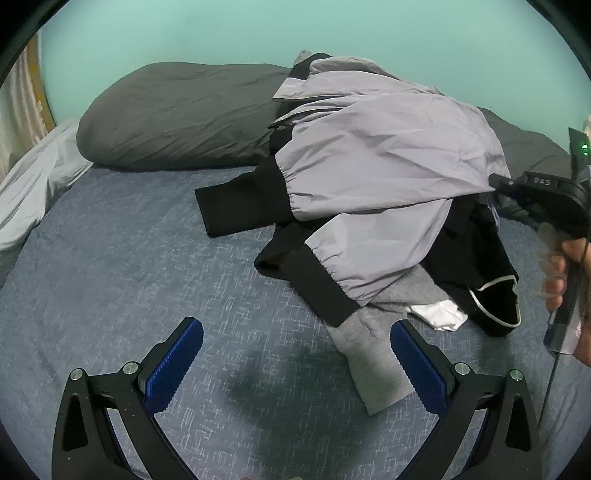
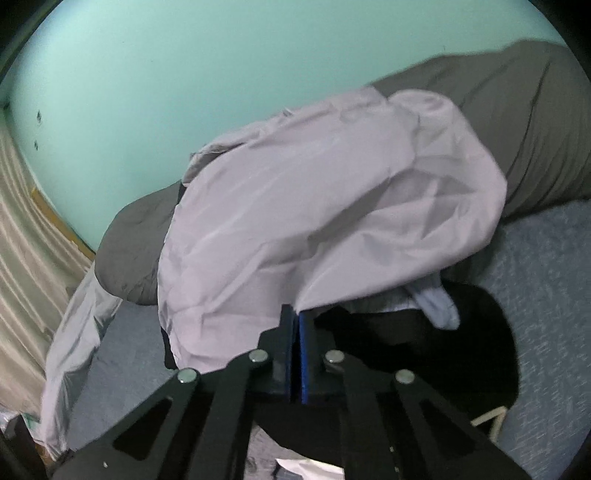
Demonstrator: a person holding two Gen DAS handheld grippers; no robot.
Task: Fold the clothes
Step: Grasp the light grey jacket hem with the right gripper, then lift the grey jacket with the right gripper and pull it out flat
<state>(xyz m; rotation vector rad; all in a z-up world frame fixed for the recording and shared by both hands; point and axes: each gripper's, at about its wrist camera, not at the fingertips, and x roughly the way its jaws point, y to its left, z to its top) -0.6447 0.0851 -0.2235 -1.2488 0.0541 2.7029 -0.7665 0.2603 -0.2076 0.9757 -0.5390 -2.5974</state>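
A pile of clothes lies on the blue bed sheet (image 1: 110, 277). On top is a lilac-grey jacket (image 1: 369, 147) with black cuffs (image 1: 236, 199). Under it are a black garment (image 1: 476, 258), a grey garment (image 1: 376, 354) and a white piece (image 1: 441, 314). My left gripper (image 1: 295, 328) hangs open over bare sheet just in front of the pile, with nothing between its blue pads. My right gripper (image 2: 297, 314) is shut on the jacket's (image 2: 314, 203) edge. In the left wrist view the right gripper (image 1: 495, 181) meets the jacket's right side, with a hand (image 1: 557, 280) on its handle.
A dark grey pillow (image 1: 177, 114) lies behind the pile against the teal wall (image 1: 258, 33). A pale grey sheet (image 1: 33, 192) is bunched at the bed's left edge beside a beige curtain (image 2: 22, 258). Another dark pillow (image 2: 517, 129) lies at the right.
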